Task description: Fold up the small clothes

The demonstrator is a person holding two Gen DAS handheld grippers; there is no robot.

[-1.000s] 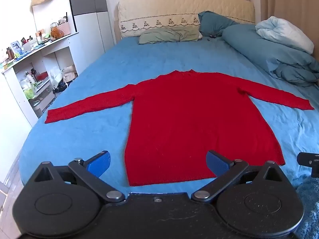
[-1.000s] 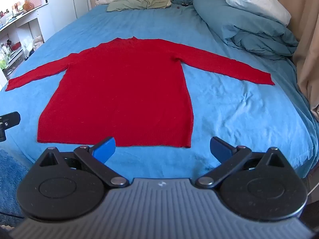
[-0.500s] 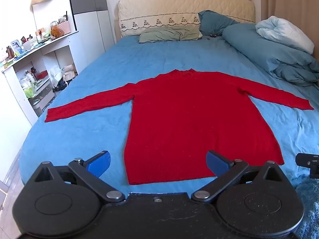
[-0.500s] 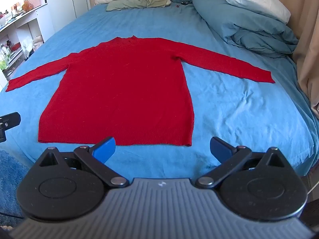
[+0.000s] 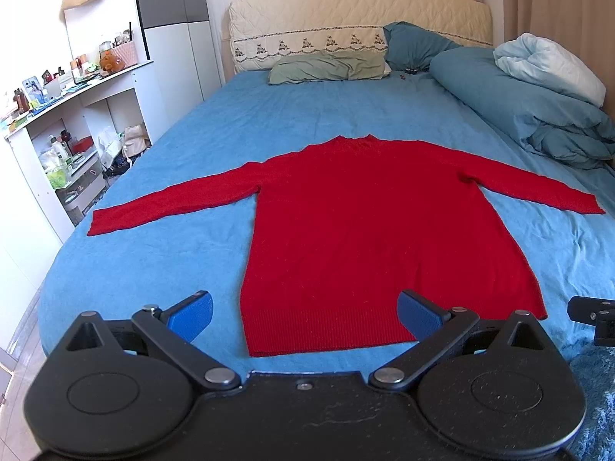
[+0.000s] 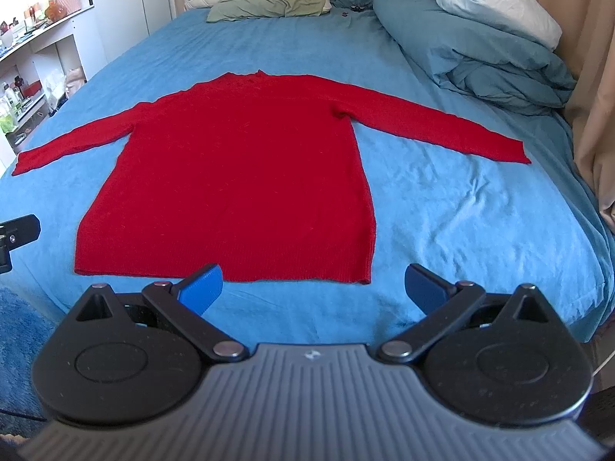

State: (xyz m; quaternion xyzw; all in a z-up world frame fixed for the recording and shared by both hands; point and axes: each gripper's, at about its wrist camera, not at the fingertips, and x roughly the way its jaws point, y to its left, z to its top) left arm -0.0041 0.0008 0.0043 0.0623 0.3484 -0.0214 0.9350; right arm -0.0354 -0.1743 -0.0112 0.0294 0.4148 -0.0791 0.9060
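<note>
A red long-sleeved sweater (image 5: 369, 230) is seen spread flat, front down or up cannot be told, across the middle of a bed covered in a blue sheet (image 5: 161, 269), its collar toward the headboard at the top of the frame and its ribbed hem (image 5: 323, 330) nearest the cameras. Both sleeves are stretched outward: one sleeve cuff (image 5: 102, 223) ends at centre left of the left wrist view, the other sleeve cuff (image 6: 511, 151) at centre right of the right wrist view. The left gripper (image 5: 303, 309) is held at the lower centre of its frame, released, jaws spread wide and holding nothing, just short of the hem's left portion. The right gripper (image 6: 313, 288) is likewise released and empty at the lower centre of its view, near the hem's right corner.

No fold is yet made. The step in hand is judged to be the approach for a first grasp. It is likely done best if each sleeve is pinched near its cuff, lifted only slightly and laid across the body, so the knit is not dragged or stretched. A full layer of fabric should be taken between the pads, without the sheet below being caught. A rumpled duvet (image 6: 480, 46) is piled at upper right, well apart from the garment.
</note>
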